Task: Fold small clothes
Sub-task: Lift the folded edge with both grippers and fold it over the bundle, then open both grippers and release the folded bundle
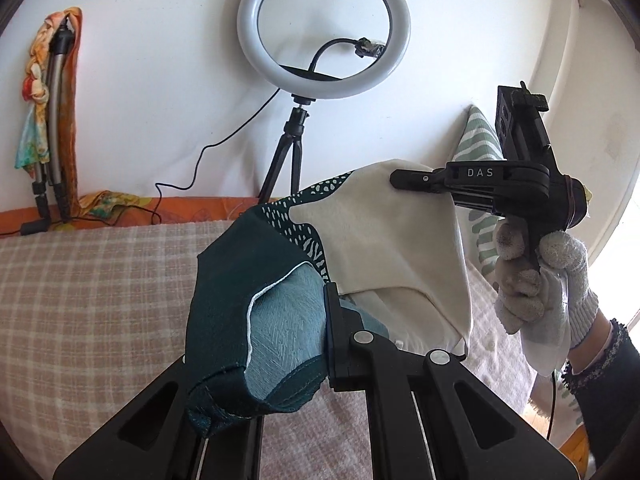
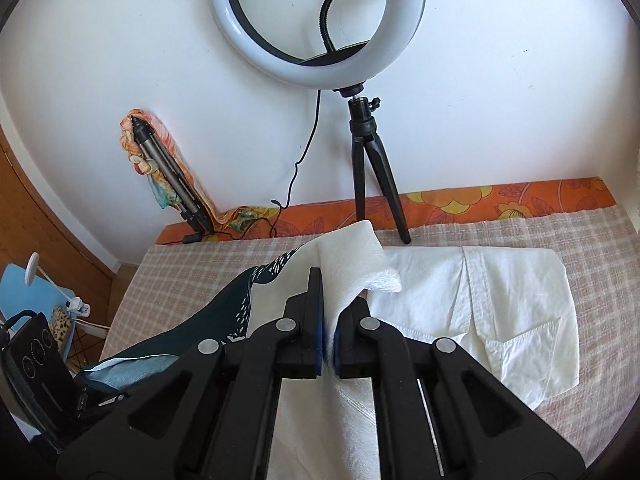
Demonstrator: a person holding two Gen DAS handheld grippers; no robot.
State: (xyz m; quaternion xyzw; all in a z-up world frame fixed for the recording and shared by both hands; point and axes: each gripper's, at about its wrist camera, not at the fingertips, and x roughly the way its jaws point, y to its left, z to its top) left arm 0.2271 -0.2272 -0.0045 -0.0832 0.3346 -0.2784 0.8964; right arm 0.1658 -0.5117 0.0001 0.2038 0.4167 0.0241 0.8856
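Note:
A small garment [image 1: 240,280], dark teal with white speckles and a cream part [image 1: 380,240], hangs in the air above the checked bed cover [image 1: 100,300]. My left gripper [image 1: 322,340] is shut on its teal end; cloth hides the left finger. My right gripper [image 1: 400,178], held in a gloved hand [image 1: 540,280], is clamped on the cream corner higher up at the right. In the right wrist view my right gripper [image 2: 328,344] is shut on the cream cloth [image 2: 348,264], which sticks up between the pads and drapes away below to the left.
A folded white shirt [image 2: 500,312] lies on the bed cover [image 2: 600,240] to the right. A ring light [image 2: 218,12] on a black tripod [image 2: 368,152] stands at the back by the wall. A folded stand wrapped in a colourful scarf [image 2: 168,172] leans at the back left. A striped pillow [image 1: 478,140] is at the right.

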